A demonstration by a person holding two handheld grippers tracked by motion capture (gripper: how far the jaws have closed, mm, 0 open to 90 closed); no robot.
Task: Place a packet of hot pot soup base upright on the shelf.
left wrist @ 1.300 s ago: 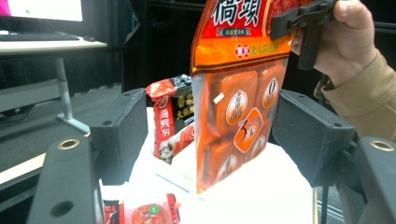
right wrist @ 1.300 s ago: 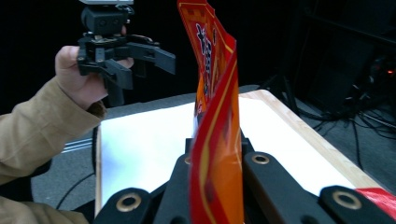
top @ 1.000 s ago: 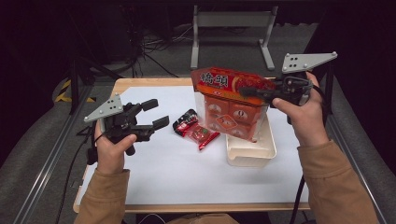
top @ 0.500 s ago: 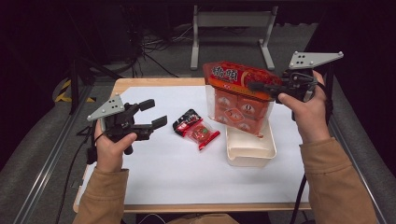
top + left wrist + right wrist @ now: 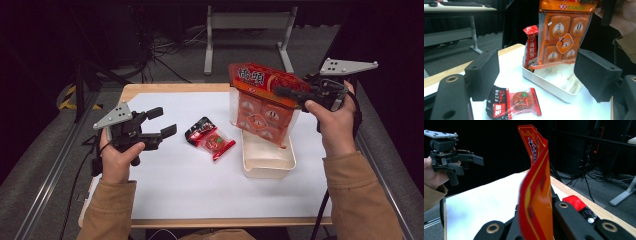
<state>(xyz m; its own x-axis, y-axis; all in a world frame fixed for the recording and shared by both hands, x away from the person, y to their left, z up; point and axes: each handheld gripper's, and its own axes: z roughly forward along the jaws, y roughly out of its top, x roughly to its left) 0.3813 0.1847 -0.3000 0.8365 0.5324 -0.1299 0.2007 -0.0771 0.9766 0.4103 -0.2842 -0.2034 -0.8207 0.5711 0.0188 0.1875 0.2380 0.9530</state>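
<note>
Right jaws: my right gripper [image 5: 286, 92] pinches the top flap of the orange snack bag [image 5: 262, 107].
Bag: hanging above the white tray [image 5: 267, 162], its lower edge in it; clear front, printed "3" and "0".
Left jaws: my left gripper [image 5: 161, 123] is spread, empty.
Around: small red-black packet [image 5: 210, 138] on the white table [image 5: 190, 185]; red pouch [image 5: 531, 46] in tray.

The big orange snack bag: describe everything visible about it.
The big orange snack bag is glossy plastic with a red-orange printed header and a clear body that shows square orange packets with round labels. It hangs upright, slightly tilted. The right gripper holds it, jaws shut on the header. Its lower edge dips into the white tray; whether it touches the bottom is unclear. In the left gripper view a narrow red packet stands beside it in the tray.
</note>
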